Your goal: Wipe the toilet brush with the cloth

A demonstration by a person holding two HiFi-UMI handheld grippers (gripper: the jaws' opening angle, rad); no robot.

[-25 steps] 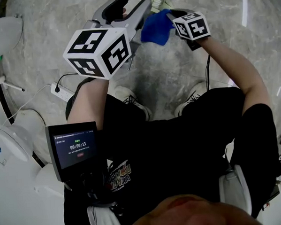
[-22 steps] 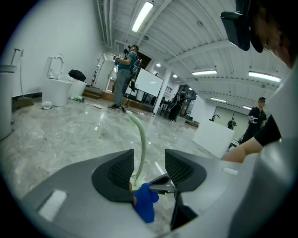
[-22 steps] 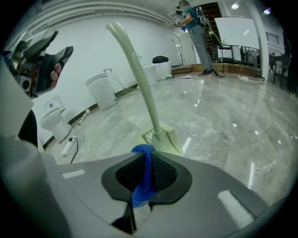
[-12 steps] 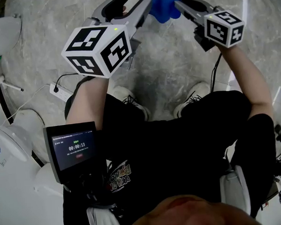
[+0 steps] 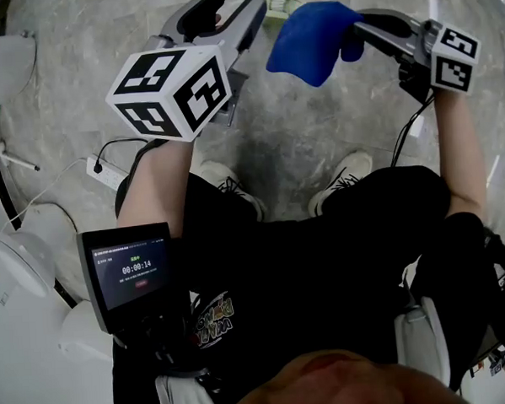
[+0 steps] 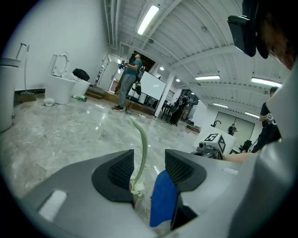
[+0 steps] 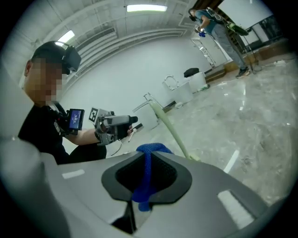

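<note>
Where left gripper [image 6: 148,169] holds toilet brush [image 6: 142,148], shaft points forward, curving.

Cloth [image 5: 312,40] in the right gripper [image 5: 357,31] — at three o'clock from the left gripper [image 5: 240,5], toilet brush [image 6: 144,148] between its jaws

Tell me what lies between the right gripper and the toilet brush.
The blue cloth, clamped in the right gripper; the right gripper view shows it bunched ahead of the jaws, with the pale green toilet brush beyond.
</note>
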